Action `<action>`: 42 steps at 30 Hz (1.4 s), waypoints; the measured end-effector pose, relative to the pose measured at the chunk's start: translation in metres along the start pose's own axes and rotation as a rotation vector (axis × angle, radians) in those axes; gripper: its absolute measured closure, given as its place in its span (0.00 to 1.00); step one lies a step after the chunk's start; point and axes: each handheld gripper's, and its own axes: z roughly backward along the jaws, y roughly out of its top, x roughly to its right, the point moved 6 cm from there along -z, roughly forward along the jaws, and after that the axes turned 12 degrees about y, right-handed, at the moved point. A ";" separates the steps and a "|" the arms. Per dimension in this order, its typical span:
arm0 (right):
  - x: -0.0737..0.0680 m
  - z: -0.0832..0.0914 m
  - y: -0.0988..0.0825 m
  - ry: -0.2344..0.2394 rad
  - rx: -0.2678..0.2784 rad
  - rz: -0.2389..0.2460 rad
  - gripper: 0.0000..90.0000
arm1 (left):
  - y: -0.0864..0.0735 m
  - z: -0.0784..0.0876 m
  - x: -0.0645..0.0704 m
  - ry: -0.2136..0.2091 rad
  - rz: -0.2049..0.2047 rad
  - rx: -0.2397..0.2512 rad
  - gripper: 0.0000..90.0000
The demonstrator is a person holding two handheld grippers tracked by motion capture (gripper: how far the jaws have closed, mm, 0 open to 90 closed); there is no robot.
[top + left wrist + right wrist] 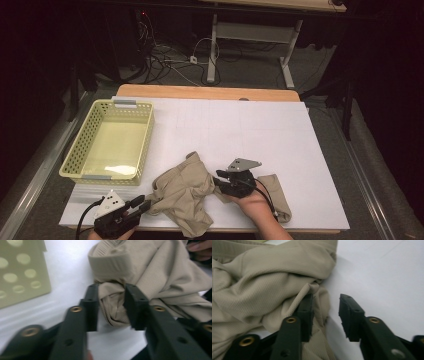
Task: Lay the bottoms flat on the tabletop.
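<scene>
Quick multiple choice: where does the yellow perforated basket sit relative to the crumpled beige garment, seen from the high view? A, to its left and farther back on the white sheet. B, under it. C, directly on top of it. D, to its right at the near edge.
A: in the high view the yellow basket stands left of and behind the beige garment, apart from it on the white sheet.

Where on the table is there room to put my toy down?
The big white stretch of table right of the yellow basket and beyond the tan garment is bare, out to the far and right edges. The near edge is crowded: the garment, left gripper and right gripper bunch there.
</scene>
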 end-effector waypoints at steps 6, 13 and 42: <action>-0.004 -0.011 -0.004 0.031 -0.071 -0.012 0.64 | 0.003 0.001 -0.002 0.009 0.011 0.026 0.58; -0.010 0.002 -0.002 -0.021 -0.062 0.063 0.92 | 0.011 -0.004 0.005 -0.017 -0.003 0.047 0.46; 0.043 0.205 -0.108 -0.463 0.217 -0.254 0.69 | 0.070 -0.063 0.077 -0.231 -0.169 0.087 0.38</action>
